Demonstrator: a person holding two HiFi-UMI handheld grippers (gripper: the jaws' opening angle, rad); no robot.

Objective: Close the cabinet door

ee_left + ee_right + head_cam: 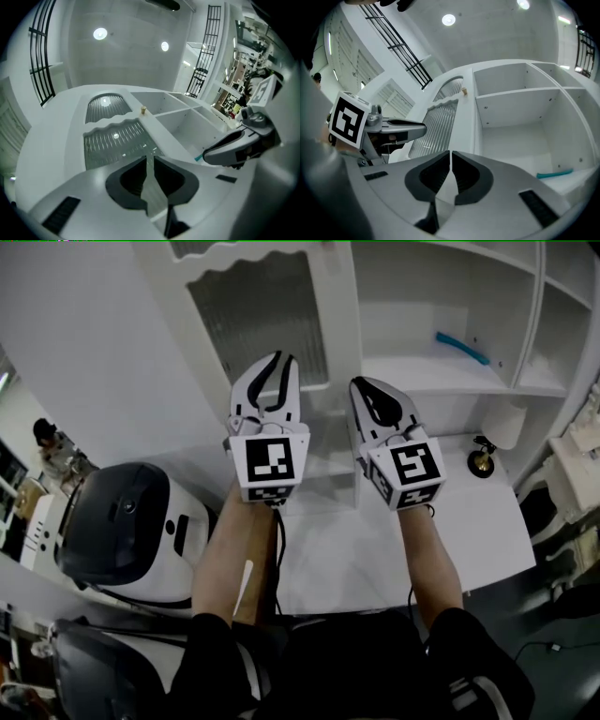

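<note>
The white cabinet has a door with a ribbed glass panel (267,315) on its left side and a small brass knob (143,110) at the door's edge. The door lies in line with the cabinet front, and I see no gap beside it. My left gripper (277,358) points at the door's lower part, its jaws shut on nothing. My right gripper (361,383) is just to its right, by the door's edge, also shut and empty. Neither gripper touches the door. In the left gripper view the fingertips (149,157) meet; in the right gripper view they (450,152) do too.
Open shelves (441,371) fill the cabinet's right side, with a teal object (462,347) lying on one. A small gold-based object (483,460) and a white cylinder (509,423) stand on the white top (375,549). A white and black machine (131,526) sits at my left.
</note>
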